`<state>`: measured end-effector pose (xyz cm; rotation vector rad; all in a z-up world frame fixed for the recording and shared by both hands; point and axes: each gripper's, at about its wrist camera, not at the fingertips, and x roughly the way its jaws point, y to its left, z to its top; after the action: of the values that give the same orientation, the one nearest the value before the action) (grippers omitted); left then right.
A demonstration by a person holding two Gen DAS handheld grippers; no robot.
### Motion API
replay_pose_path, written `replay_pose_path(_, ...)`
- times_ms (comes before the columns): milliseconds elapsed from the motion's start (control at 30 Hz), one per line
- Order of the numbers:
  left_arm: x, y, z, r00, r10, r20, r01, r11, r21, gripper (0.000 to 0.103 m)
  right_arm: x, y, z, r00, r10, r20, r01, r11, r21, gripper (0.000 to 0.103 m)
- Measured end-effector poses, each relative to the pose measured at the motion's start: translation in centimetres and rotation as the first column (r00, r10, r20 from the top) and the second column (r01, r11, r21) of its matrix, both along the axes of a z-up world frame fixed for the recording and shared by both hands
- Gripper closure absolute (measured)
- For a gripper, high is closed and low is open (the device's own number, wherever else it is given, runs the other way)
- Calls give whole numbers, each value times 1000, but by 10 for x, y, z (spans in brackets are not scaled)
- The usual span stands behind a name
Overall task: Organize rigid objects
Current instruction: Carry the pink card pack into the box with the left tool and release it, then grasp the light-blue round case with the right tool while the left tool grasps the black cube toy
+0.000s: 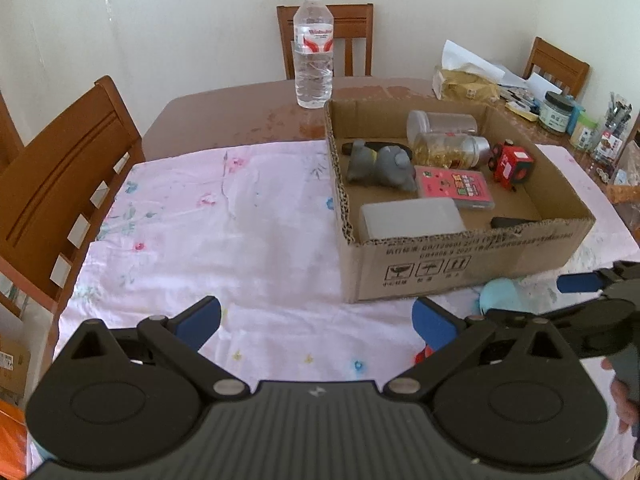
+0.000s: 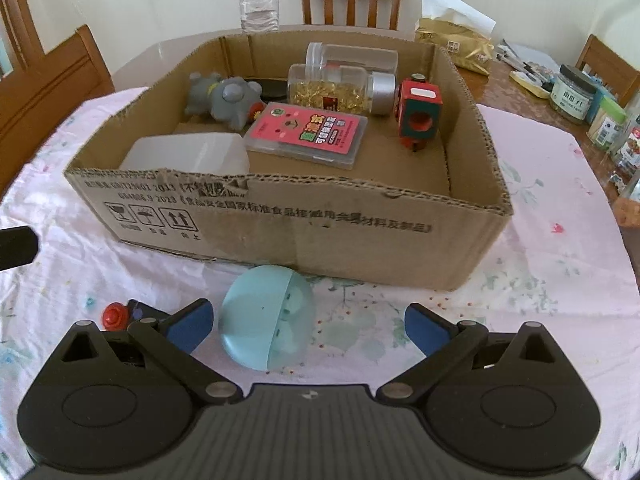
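A cardboard box (image 2: 320, 216) stands on the pink floral cloth and holds a grey toy (image 2: 224, 98), two clear jars (image 2: 336, 88), a pink card case (image 2: 306, 134), a red toy block (image 2: 418, 110) and a white plastic container (image 2: 188, 154). In front of the box lies a light blue egg-shaped capsule (image 2: 266, 316), between the fingers of my open right gripper (image 2: 308, 326) and nearer the left one. A small red and dark toy (image 2: 120, 314) lies left of it. My left gripper (image 1: 316, 320) is open over bare cloth, left of the box (image 1: 460, 264). The capsule (image 1: 500, 294) shows beside the right gripper.
A water bottle (image 1: 313, 48) stands on the brown table behind the box. Wooden chairs (image 1: 60, 184) ring the table. A gold bag (image 2: 456, 44), jars and tins (image 2: 572, 94) crowd the far right. The cloth (image 1: 224, 232) left of the box is bare.
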<state>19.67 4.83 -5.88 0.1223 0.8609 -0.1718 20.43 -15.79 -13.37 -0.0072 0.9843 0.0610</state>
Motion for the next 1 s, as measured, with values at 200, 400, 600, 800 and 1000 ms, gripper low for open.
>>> replay_pose_path(200, -5, -2, -4, 999, -35, -19, 35, 999, -14, 2, 2, 6, -12, 999, -33, -1, 33, 999, -40, 0)
replay_pose_path(400, -6, -10, -9, 997, -68, -41, 67, 997, -26, 2, -1, -5, -12, 998, -62, 6, 62, 997, -50, 0)
replay_pose_path(600, -9, -27, -16, 991, -110, -72, 107, 993, -44, 2, -5, -31, -11, 996, -87, 4, 87, 995, -48, 0)
replay_pose_path(800, -9, -45, -32, 981, -143, -130, 135, 989, -65, 2, -6, -41, -12, 1000, -11, -8, 10, 999, -46, 0)
replay_pose_path(1000, -11, -61, -53, 978, -132, -163, 128, 991, -34, 2, -6, -45, -12, 999, 39, -4, -39, 998, -43, 0)
